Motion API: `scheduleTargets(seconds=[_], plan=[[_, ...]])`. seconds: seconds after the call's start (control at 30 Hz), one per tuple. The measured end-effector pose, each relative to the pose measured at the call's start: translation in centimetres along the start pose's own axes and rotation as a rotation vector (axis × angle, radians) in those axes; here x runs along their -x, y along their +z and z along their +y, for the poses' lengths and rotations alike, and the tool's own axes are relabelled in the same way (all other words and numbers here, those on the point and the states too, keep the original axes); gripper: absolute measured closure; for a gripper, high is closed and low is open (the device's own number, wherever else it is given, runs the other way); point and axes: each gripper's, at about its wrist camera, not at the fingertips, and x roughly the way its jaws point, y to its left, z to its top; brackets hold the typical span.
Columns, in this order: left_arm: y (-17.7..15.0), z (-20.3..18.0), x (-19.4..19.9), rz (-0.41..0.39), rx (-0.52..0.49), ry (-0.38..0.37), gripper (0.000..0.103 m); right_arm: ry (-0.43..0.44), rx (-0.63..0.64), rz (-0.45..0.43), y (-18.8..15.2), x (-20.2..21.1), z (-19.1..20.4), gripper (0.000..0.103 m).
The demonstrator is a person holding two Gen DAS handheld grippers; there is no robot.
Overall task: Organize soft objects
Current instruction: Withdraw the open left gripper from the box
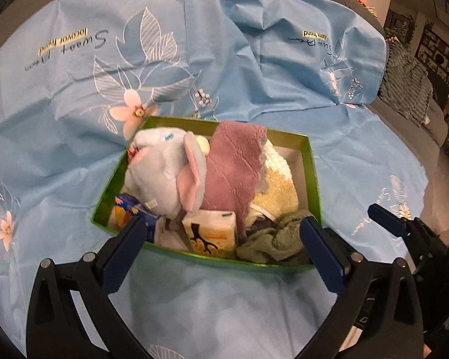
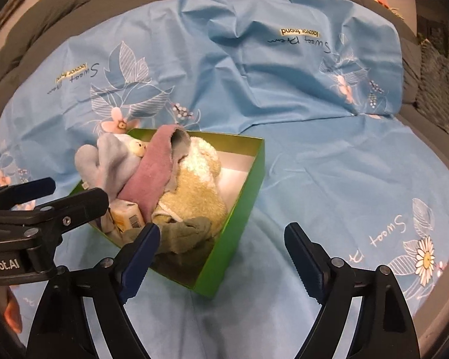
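With my left gripper [image 1: 224,233] and right gripper [image 2: 221,248] both spread wide and empty, the plush toy [image 1: 161,170], pink cloth [image 1: 230,167], yellow towel [image 2: 194,185] and tissue packs [image 1: 212,230] sit packed in the green box [image 2: 239,209] mid-sheet [image 1: 254,74], so sorting appears nearly complete.

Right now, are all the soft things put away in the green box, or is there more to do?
Nearly done, it seems. The plush toy, pink cloth, yellow towel, green cloth and tissue packs sit in the green box. The left gripper and right gripper are open, holding nothing. Nothing loose shows on the blue sheet.
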Motion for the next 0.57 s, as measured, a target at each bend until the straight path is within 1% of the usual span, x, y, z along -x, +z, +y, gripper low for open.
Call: scheduleTargets(seconds=[0.07,0.23,0.3,0.47,0.57], plan=[[-0.06,0.28,0.12,0.010,0.023,-0.018,0.001,0.008,0.007,0.001,-0.01,0.18,0.09,0.017],[-0.26,0.37,0.11,0.038,0.033,-0.010,0.001,0.000,0.023,0.016,-0.35,0.19,0.34,0.017],[-0.30,0.34,0.06,0.049,0.029,0.008,0.001,0.005,0.023,0.026,-0.43,0.01,0.42,0.017],[-0.34,0.39,0.27,0.019,0.013,0.050,0.001,0.008,0.023,0.032,-0.49,-0.25,0.76,0.017],[-0.21,0.84,0.12,0.016,0.025,0.054,0.001,0.013,0.015,0.030,-0.22,-0.29,0.86,0.017]])
